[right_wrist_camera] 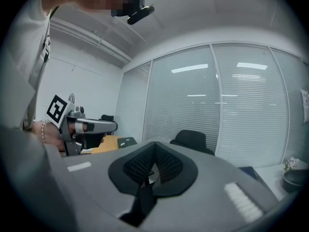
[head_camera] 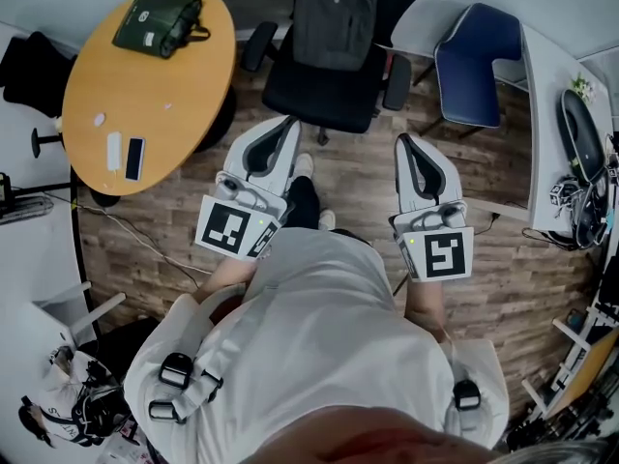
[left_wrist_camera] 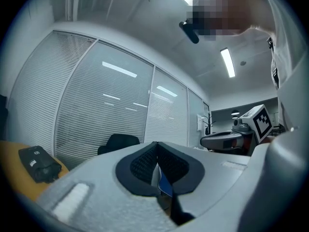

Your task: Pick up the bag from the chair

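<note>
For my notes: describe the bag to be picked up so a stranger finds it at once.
Straight ahead of the person, between the round wooden table and the blue chair, stands a black office chair. The backpack sits upright on its seat against the backrest. It is dark grey, unlike the green bag lying on the table.

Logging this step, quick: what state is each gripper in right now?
Left gripper: jaws closed, holding nothing.
Right gripper: jaws closed, holding nothing.

grey bag [head_camera: 334,17], black chair [head_camera: 324,97], blue chair [head_camera: 474,66], orange table [head_camera: 164,95]
</note>
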Motion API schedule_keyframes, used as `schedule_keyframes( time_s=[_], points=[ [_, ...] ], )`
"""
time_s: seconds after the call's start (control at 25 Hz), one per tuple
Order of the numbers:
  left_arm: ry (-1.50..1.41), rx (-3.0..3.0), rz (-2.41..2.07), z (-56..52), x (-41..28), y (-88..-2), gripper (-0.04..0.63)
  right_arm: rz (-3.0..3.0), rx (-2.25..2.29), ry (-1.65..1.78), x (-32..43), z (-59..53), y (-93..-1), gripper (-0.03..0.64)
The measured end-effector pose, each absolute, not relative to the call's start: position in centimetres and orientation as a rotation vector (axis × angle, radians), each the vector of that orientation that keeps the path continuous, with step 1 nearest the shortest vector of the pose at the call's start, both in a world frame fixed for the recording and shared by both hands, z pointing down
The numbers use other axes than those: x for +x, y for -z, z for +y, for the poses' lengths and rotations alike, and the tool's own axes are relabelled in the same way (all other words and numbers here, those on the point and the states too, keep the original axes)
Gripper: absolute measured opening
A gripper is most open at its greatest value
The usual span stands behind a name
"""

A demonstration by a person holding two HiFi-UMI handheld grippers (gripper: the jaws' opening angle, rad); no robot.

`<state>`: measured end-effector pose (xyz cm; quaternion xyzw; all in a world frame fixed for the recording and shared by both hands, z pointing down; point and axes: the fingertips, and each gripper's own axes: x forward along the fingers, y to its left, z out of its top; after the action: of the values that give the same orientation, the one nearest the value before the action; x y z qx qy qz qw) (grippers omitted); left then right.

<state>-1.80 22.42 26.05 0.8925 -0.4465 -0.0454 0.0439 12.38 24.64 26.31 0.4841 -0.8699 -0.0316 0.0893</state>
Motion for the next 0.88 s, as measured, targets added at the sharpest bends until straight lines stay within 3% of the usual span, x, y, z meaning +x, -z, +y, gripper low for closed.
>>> schedule_keyframes(
  time_s=[0.88],
  points=[
    [0.137, 2.728, -1.302, 3.0, -11.6, -27.1, 0.005, -2.529, 1.456, 0.101, 2.3, 5.3, -26.8, 0.003]
  ],
)
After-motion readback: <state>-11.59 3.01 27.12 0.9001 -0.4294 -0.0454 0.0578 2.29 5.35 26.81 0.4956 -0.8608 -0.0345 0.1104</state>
